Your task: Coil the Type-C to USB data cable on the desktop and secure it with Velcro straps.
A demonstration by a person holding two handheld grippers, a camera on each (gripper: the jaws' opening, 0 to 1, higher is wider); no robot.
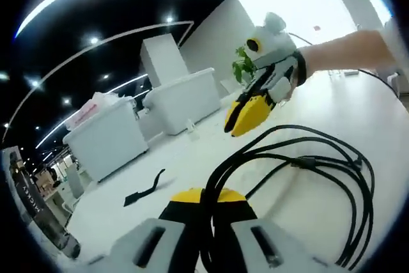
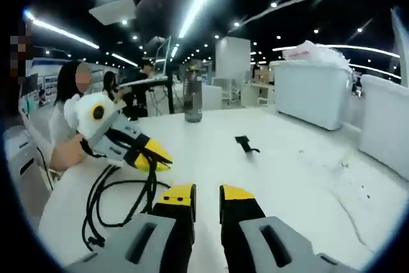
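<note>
Left gripper (image 1: 206, 212) is clamped on the looped black cable (image 1: 307, 164), right gripper (image 2: 206, 197) is apart, and the Velcro strap (image 2: 245, 144) lies unused on the counter (image 2: 300, 171).

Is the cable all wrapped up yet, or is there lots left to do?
Partly. The black cable already lies in loose loops on the white table, and the left gripper is shut on the bundle. The right gripper is open and empty. The Velcro strap lies apart on the table, so fastening is left.
</note>
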